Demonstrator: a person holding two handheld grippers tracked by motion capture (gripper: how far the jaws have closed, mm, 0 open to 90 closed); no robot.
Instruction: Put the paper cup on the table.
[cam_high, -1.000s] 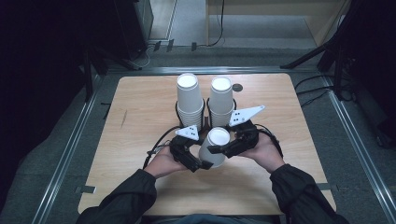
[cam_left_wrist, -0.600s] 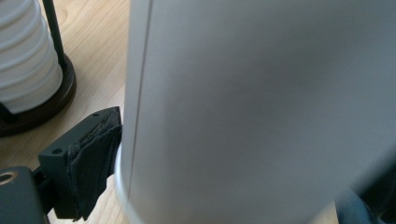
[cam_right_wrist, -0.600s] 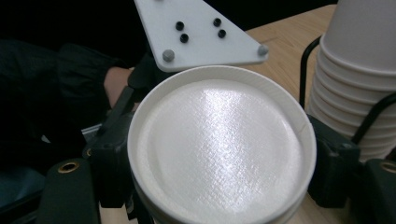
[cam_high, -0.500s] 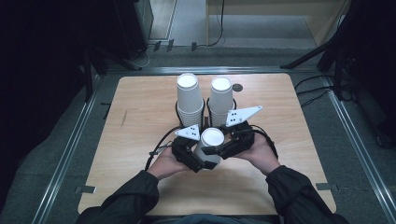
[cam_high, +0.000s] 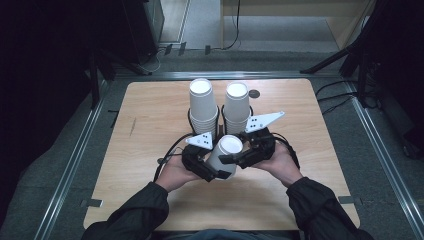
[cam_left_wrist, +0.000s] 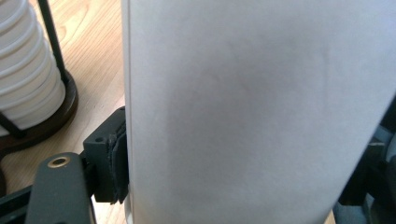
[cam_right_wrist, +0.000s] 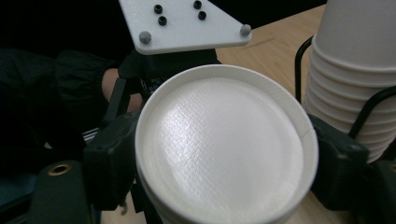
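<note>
Starting at lower left of centre in the high view: the left gripper (cam_high: 218, 171) is coming in from that side, and its jaws have just been closing with the paper cup (cam_high: 229, 146) between them. In the left gripper view the near pad (cam_left_wrist: 116, 163) is pressing flat on the cup's white wall, so I'm reading that as a proper clamp on the cup's body.

The cup itself is sitting bottom-up in the middle of the frame, low over the wooden table (cam_high: 150, 125), just below the left stack (cam_high: 201, 100) and the right stack (cam_high: 236, 102) of cups, apart from both.

Moving right: the right gripper (cam_high: 235, 160) is reaching in from the right, and its jaws have just been opening. The right gripper view is showing the cup's upturned base (cam_right_wrist: 224, 149) between them, one black jaw close on each side. I cannot tell whether those pads are touching it or hanging a hair off.

My guess: the cup is getting handed over, right letting go, left taking it. The next bit is probably carrying it off one-handed.
</note>
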